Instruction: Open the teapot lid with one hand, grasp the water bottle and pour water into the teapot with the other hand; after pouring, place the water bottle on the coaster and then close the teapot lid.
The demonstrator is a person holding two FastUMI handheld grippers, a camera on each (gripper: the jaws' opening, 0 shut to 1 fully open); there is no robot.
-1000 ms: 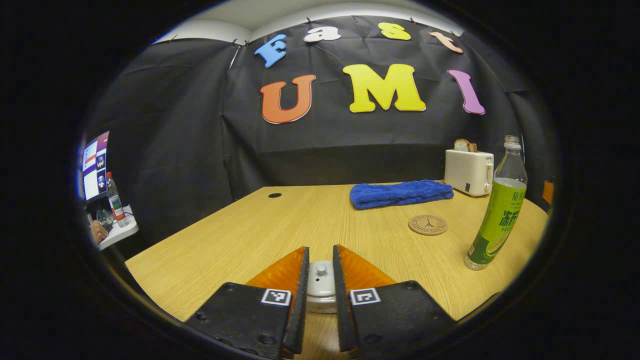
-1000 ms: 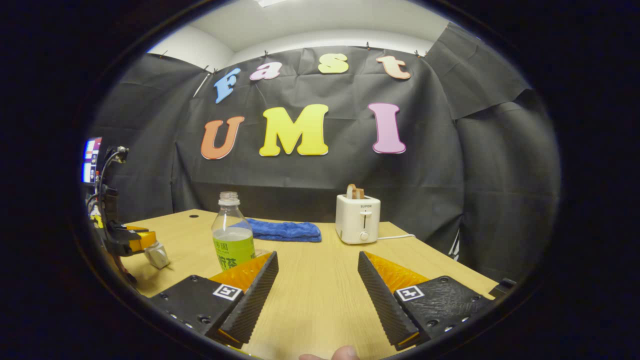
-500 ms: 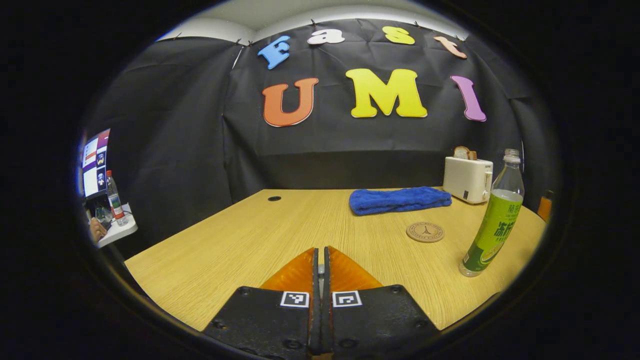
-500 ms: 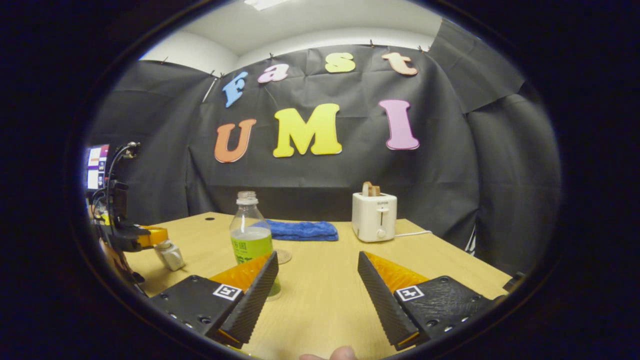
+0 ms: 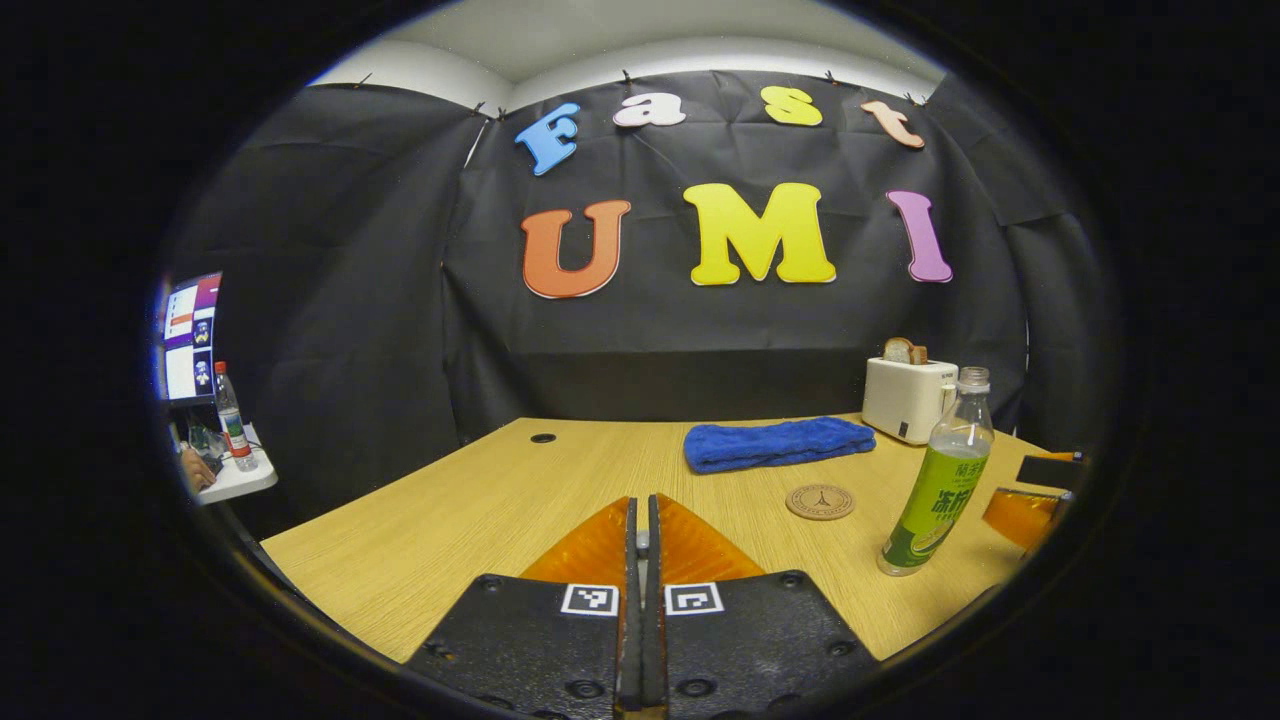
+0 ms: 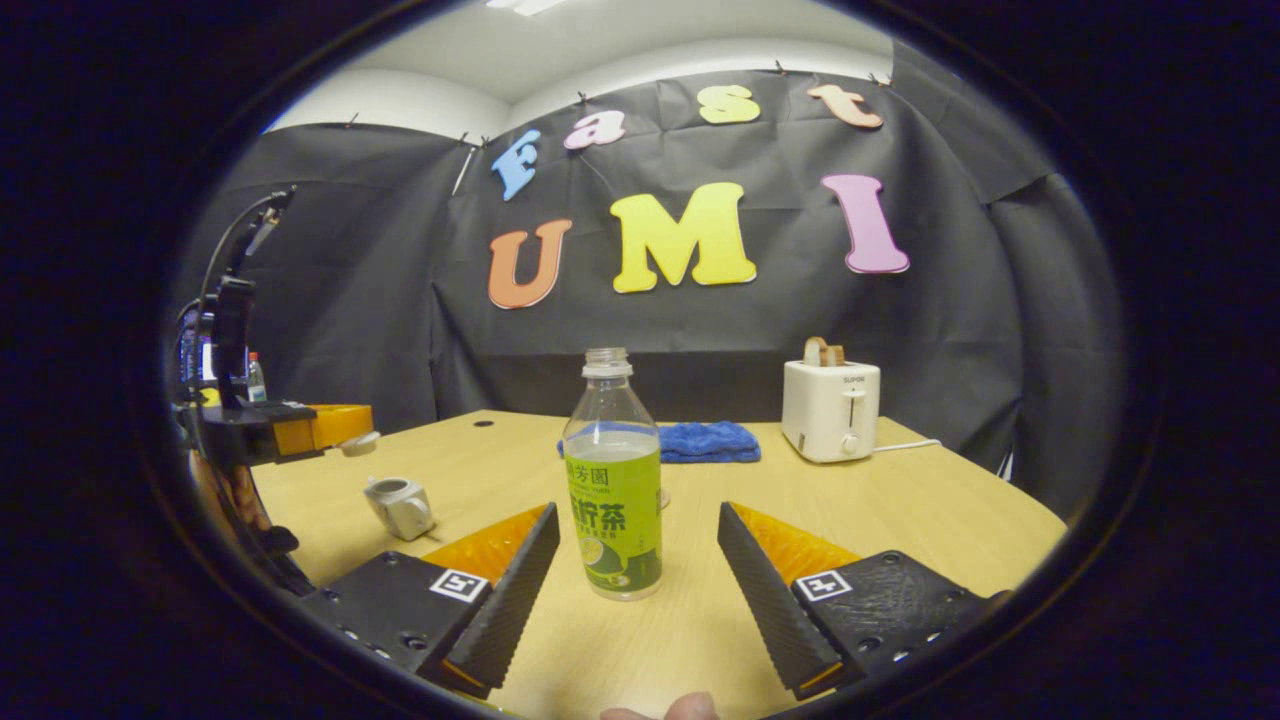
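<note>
The white teapot (image 6: 400, 506) stands uncovered on the wooden table (image 6: 900, 510) at the left of the right gripper view. Above and left of it, my left gripper (image 6: 335, 428) holds the teapot lid (image 6: 358, 441) in the air. In the left gripper view that gripper (image 5: 642, 505) is shut, with a sliver of the lid between its fingers. The water bottle (image 6: 612, 490) with a green label stands uncapped and upright, just ahead of my open right gripper (image 6: 638, 515) and centred on its gap. The round coaster (image 5: 820, 501) lies left of the bottle (image 5: 935, 490).
A blue towel (image 5: 775, 443) lies at the back of the table, with a white toaster (image 6: 830, 408) holding bread to its right. My right gripper (image 5: 1030, 510) shows beside the bottle in the left gripper view. A side desk with a screen (image 5: 190, 340) stands far left.
My left gripper shut on the lid and lifted it off the teapot. My right gripper swung toward the bottle, which now stands centred ahead of its open fingers.
</note>
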